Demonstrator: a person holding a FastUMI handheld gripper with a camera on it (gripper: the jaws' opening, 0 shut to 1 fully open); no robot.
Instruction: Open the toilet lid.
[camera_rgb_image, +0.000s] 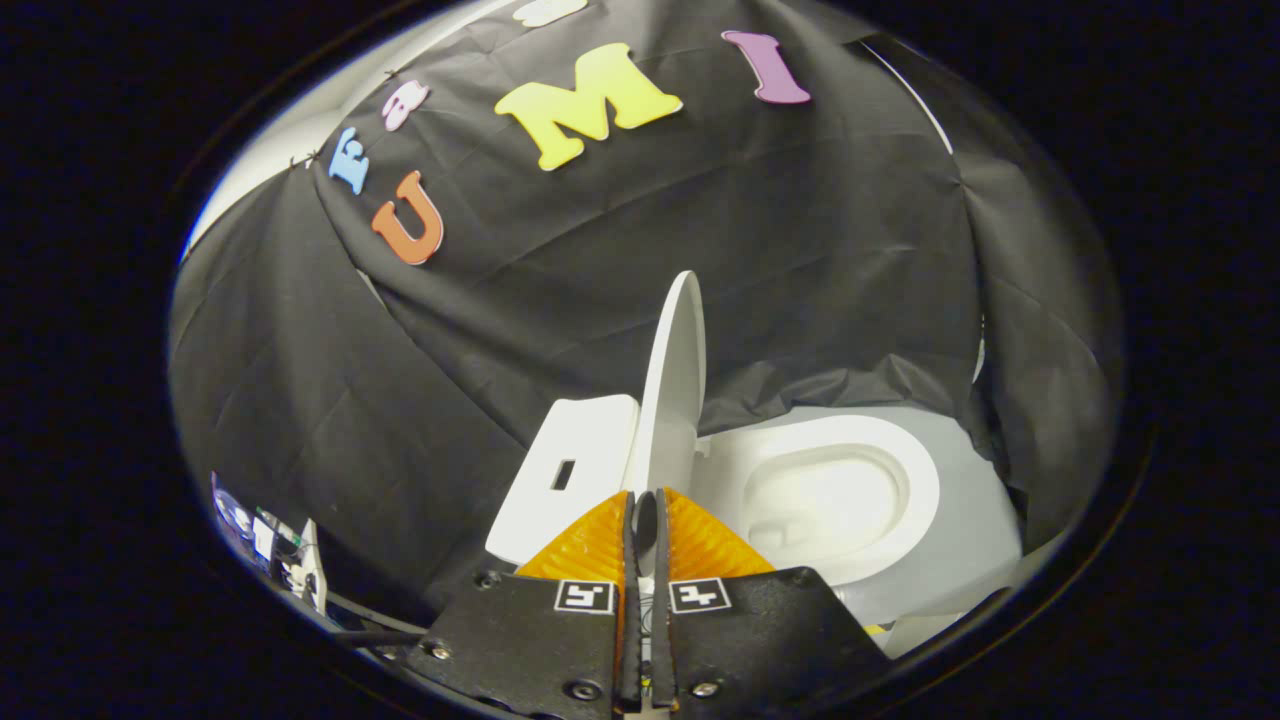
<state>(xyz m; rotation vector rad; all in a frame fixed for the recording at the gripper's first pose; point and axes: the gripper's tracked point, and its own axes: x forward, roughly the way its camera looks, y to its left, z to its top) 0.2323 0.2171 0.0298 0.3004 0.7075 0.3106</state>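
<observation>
White toilet lid upright, raised edge-on.

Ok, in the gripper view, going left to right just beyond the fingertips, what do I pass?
Toilet tank → raised lid, standing upright on edge → open toilet seat and bowl. The hand-held gripper has its fingers nearly closed, with the lid's lower edge just ahead of the tips.

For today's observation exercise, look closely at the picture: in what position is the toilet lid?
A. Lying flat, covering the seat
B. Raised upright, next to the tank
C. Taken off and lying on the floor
B: the toilet lid stands upright beside the tank, the seat and bowl lie uncovered, and the gripper has its fingers nearly together just below the lid's lower edge.
</observation>
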